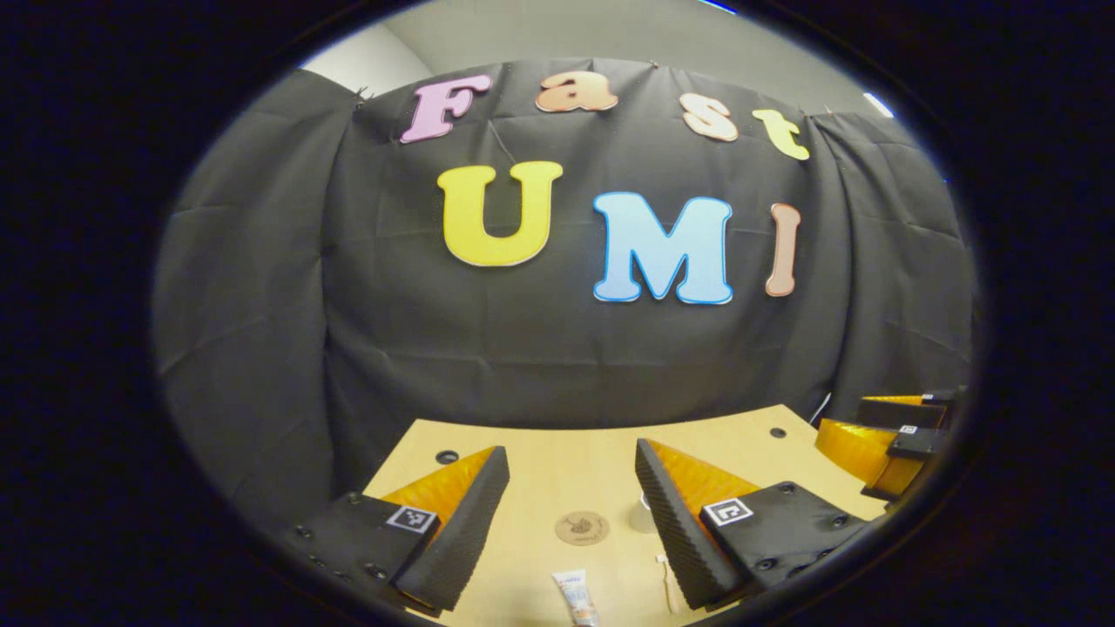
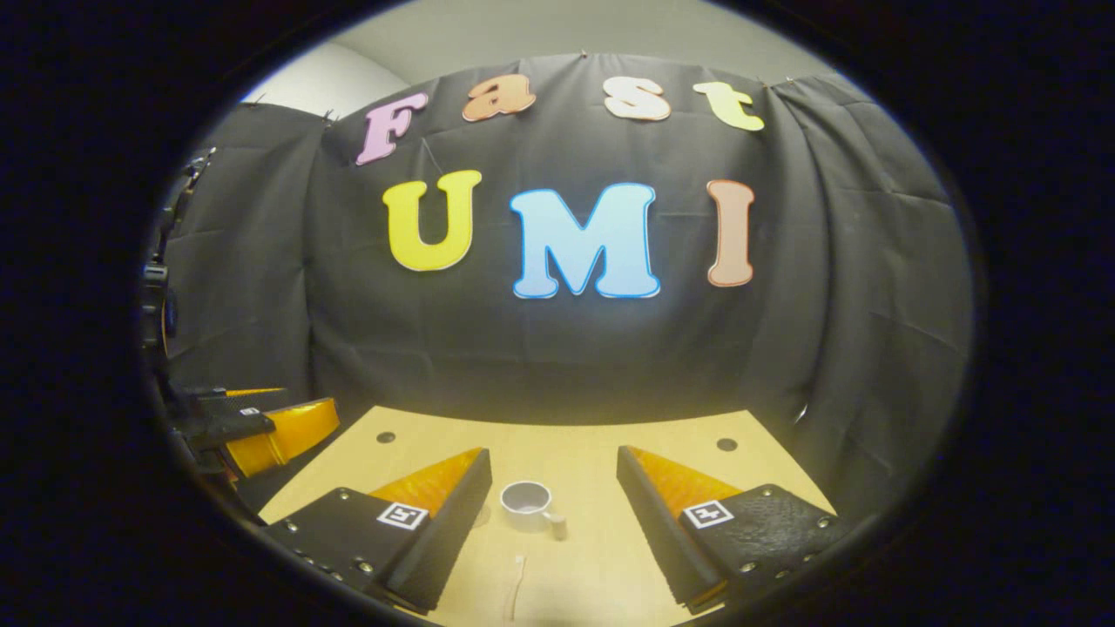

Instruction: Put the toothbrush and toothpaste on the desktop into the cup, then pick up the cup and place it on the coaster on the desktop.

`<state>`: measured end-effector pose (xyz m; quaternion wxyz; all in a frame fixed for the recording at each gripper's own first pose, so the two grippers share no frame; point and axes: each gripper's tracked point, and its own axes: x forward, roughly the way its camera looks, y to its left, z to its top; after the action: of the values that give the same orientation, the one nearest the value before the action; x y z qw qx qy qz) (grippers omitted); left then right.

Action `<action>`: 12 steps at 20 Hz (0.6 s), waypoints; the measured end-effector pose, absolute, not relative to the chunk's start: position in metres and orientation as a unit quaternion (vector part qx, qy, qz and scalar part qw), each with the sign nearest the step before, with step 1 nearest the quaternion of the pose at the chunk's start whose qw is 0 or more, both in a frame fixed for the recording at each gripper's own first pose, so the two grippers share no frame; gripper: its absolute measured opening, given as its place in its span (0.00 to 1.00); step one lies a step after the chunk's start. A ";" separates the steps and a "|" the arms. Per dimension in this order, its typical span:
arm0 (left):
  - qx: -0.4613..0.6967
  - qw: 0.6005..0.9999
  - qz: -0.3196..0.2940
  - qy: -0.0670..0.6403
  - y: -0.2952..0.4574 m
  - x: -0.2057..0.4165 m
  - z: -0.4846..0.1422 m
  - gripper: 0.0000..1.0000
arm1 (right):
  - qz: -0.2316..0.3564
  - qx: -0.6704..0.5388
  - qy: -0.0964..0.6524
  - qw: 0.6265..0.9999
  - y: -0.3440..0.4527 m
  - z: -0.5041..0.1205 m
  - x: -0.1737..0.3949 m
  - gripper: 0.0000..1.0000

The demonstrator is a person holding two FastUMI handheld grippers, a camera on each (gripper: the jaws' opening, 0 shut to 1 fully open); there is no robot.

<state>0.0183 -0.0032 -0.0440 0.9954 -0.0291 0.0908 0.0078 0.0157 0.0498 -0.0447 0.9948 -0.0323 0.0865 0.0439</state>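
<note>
Pale wood makes up the desktop, and the round brown coaster lying flat on it serves as the marker for everything else. In the left gripper view, the left gripper hangs above the desk with its fingers spread wide, the coaster showing in the gap between them. The toothpaste lies nearer the camera than the coaster, just beside it. The toothbrush lies to the right of the toothpaste, partly behind the right-hand finger. A sliver of the cup peeks out just right of the coaster.

In the right gripper view, the right gripper is likewise wide apart, holding nothing. The cup stands upright between its fingers, with the toothbrush lying nearer the camera.
</note>
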 end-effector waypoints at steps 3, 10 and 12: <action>-0.037 0.991 0.005 0.131 -0.002 0.024 -0.074 0.95 | 0.050 -0.035 0.128 0.990 0.057 -0.074 0.019 0.91; -0.051 0.969 0.003 0.241 0.005 0.024 -0.163 1.00 | 0.062 -0.043 0.257 0.963 0.071 -0.152 0.025 0.92; -0.049 0.960 0.003 0.275 0.007 0.022 -0.191 0.96 | 0.066 -0.039 0.292 0.953 0.075 -0.173 0.022 0.92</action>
<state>0.0218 0.0071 -0.1912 0.9603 -0.0485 0.2748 0.0033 0.0225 0.0749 -0.1735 0.9532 -0.0387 0.2924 0.0657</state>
